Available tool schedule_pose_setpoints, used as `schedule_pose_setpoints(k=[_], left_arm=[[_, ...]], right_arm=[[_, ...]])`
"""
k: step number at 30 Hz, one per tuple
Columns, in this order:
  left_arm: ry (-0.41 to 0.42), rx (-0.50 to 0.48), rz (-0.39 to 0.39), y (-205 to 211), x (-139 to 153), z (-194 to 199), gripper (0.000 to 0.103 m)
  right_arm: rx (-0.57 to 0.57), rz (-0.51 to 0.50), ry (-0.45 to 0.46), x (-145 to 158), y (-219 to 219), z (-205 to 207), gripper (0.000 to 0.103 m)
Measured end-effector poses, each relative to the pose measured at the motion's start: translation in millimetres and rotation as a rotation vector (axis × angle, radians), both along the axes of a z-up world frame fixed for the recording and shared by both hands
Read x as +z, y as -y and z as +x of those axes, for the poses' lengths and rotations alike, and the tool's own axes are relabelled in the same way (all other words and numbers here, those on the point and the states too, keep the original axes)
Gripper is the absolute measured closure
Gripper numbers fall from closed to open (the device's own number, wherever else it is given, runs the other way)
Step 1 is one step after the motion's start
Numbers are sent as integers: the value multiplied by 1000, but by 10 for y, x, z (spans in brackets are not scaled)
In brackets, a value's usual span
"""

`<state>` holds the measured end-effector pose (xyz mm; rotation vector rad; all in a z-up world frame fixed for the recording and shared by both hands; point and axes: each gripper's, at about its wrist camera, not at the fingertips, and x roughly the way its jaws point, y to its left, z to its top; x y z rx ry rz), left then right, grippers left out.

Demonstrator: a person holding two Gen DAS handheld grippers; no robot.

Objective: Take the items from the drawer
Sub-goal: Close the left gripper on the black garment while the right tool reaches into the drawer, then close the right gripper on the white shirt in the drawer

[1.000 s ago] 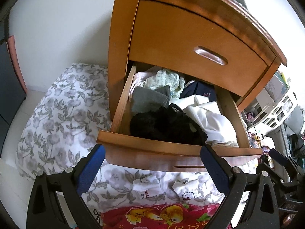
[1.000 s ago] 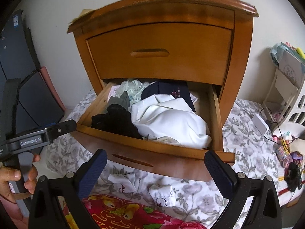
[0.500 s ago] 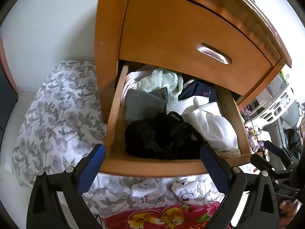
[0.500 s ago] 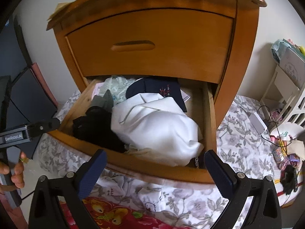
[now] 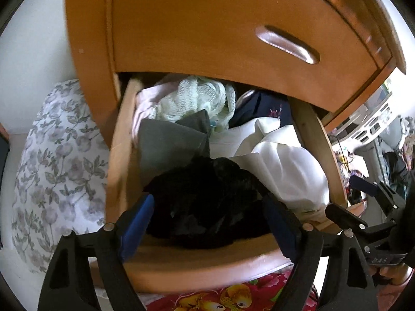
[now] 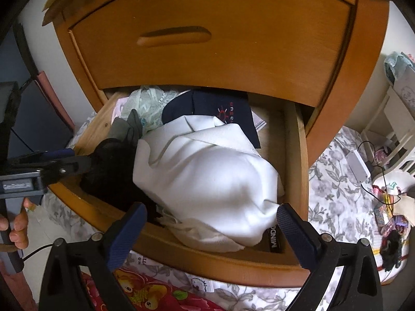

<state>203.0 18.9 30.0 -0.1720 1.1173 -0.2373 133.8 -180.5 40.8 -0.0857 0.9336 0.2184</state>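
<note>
The first pick is judged in hand: the left gripper (image 5: pixel 207 207) is lowered with closing jaws around the black garment (image 5: pixel 207 202) at the open drawer's (image 6: pixel 181 254) front-left, not yet pinched, while the right gripper's (image 6: pixel 210 223) jaws are held spread over the white garment (image 6: pixel 207 176).

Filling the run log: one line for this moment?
drawer: open | left hand-held gripper: closing around black cloth | right hand-held gripper: open, over white cloth

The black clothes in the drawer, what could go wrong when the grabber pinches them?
1. The left gripper is closing around the black garment, which lies against the white garment. It might drag that one out too.
2. The drawer has its front edge just below the fingers. They might bump or snag on it.
3. The fabric is soft and bunched, so only a fold may get caught and slip.
</note>
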Motion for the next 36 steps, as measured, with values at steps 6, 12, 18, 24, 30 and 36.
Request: schedule_pose_setpoints(k=[6,12,18,24,30,36], left_arm=[[-41,-46,1,143,-147,141,37],[-83,-65,-32,216,-286,253,59],[-88,-62,-72,193,-375,287,90],[-48,-16,-132,79,-376,242,93],[24,84,-174,-146,-309,115,95],[99,174,-185,-405,-155,26,96]], right_arm=[[-6,-1,-1,-10,-4,119,1],[0,2,-6,-25,7,151,1],[8,-1,-17,-33,-2,172,1],[19,-9,-26,-54,-49,187,1],[35,-29,-34,-57,-93,175,1],[49,-49,-66,-91,-122,208,1]])
